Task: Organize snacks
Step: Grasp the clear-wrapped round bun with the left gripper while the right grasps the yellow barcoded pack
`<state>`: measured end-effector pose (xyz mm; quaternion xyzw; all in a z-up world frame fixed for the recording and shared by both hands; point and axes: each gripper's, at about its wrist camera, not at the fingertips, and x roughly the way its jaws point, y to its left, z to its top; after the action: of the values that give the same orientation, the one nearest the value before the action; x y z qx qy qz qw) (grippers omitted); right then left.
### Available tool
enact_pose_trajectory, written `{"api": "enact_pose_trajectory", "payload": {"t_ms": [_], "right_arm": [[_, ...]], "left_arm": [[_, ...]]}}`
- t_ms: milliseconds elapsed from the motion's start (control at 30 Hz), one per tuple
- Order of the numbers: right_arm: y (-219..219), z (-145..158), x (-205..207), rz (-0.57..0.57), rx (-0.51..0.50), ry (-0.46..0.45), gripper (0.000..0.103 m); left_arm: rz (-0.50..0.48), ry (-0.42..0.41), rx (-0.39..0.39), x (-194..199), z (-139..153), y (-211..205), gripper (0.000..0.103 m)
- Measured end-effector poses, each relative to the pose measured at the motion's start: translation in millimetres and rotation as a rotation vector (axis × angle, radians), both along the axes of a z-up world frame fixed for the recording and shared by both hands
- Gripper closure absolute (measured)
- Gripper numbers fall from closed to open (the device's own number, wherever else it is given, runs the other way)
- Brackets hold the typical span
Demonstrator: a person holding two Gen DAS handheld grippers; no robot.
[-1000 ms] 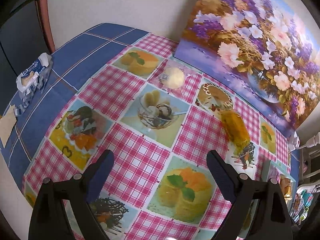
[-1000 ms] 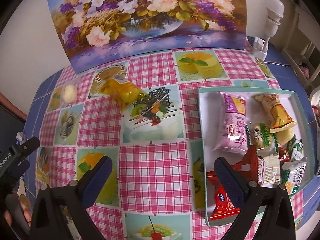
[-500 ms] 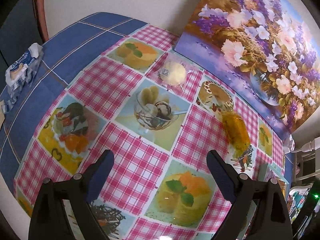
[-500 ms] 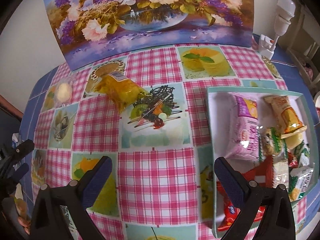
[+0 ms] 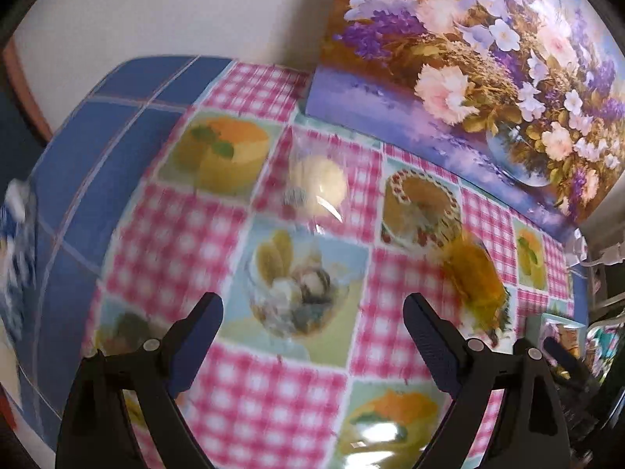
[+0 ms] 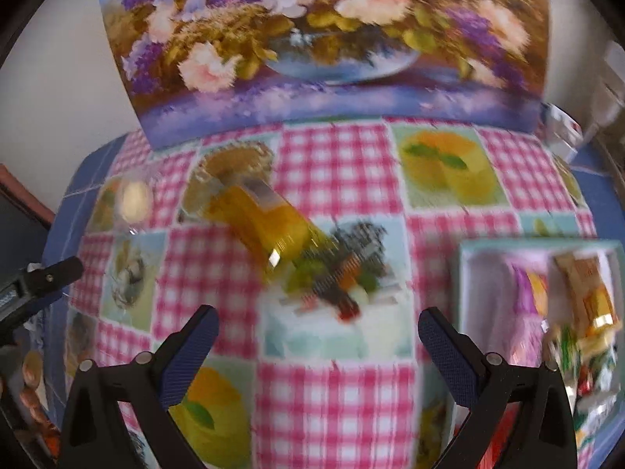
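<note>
A round pale bun in clear wrap (image 5: 318, 185) lies on the checked tablecloth, ahead of my open, empty left gripper (image 5: 312, 314). A yellow-orange snack packet (image 6: 265, 224) lies ahead of my open, empty right gripper (image 6: 318, 328); it also shows in the left wrist view (image 5: 474, 273). The bun shows small at the left in the right wrist view (image 6: 134, 197). A teal-rimmed tray (image 6: 463, 269) at the right holds several wrapped snacks, among them a pink packet (image 6: 523, 297).
A flower painting (image 6: 324, 39) leans on the wall along the table's far edge. A blue-and-white pack (image 5: 15, 242) lies at the left table edge. A white plug and cable (image 5: 607, 254) sit at the far right corner. Both views are motion-blurred.
Both grippers have moved forward and lower toward the table: the left toward the wrapped bun, the right toward the yellow packet. Both stay open and empty.
</note>
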<state>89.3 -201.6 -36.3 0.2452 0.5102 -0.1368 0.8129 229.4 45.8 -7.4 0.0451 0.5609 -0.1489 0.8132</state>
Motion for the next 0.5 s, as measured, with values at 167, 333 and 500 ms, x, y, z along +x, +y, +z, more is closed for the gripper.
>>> {"api": "enact_pose_trajectory", "payload": {"t_ms": [167,333,500], "right_arm": [[-5.5,-5.6,40.5,0.044,0.023,0.001,0.0],[-5.0,-18.0,71.7,0.087,0.029,0.021,0.0],[-2.0,-30.8,90.1,0.122,0.017,0.051,0.0]], "left_arm": [[-0.009,0.011,0.004,38.4,-2.2,-7.6,0.009],[-0.051,0.011,0.018,63.1,-17.3,-28.9,0.009],[-0.082,0.003,0.05,82.6,-33.5,-46.7,0.009]]}}
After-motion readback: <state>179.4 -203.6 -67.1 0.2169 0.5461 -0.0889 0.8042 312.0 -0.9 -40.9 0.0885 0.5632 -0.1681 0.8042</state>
